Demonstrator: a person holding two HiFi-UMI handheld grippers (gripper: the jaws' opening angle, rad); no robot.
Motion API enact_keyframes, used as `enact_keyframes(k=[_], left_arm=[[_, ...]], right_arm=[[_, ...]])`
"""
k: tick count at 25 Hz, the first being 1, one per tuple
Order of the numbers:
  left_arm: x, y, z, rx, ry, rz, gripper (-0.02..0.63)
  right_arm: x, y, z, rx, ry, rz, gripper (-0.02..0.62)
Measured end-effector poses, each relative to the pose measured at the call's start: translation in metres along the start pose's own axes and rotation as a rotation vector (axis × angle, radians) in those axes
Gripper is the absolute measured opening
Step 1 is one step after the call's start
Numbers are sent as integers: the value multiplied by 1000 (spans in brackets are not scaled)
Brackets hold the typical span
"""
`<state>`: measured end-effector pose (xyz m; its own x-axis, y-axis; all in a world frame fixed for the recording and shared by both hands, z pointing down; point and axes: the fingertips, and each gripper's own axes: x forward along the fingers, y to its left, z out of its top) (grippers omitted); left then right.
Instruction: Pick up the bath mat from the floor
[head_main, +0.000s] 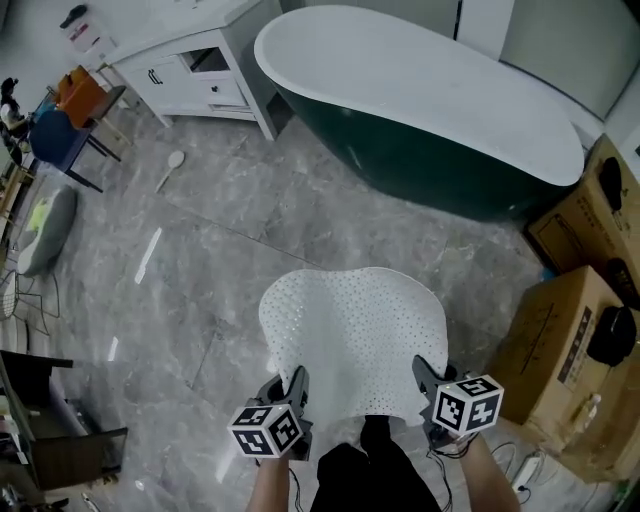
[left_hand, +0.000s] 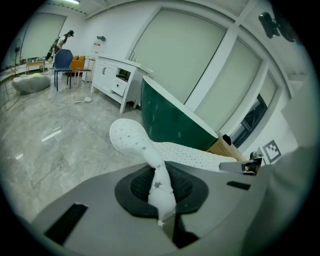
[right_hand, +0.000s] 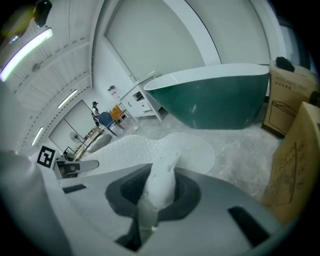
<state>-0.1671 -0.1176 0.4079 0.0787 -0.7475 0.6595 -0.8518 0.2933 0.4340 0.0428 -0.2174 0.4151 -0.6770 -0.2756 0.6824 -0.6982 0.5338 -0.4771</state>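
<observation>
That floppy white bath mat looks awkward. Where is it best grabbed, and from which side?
Its thin near edge, one corner per gripper, coming from the person's side. The bath mat is a limp perforated sheet, so only an edge fits between jaws; the left gripper and right gripper are shut on it that way, set apart, which spreads it.

bath mat (head_main: 350, 335) | white, perforated | hanging off the floor, near corners pinched, far edge drooping
</observation>
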Motion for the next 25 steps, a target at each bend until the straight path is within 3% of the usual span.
enact_keyframes(k=[14,25], left_arm=[[-83,-68,92,27,-97,50,18],[-134,-99,151,110,-198,33,18]], right_arm=[[-89,54,90,-54,-64,68,26],[-129,90,145,-117,-157,106,26]])
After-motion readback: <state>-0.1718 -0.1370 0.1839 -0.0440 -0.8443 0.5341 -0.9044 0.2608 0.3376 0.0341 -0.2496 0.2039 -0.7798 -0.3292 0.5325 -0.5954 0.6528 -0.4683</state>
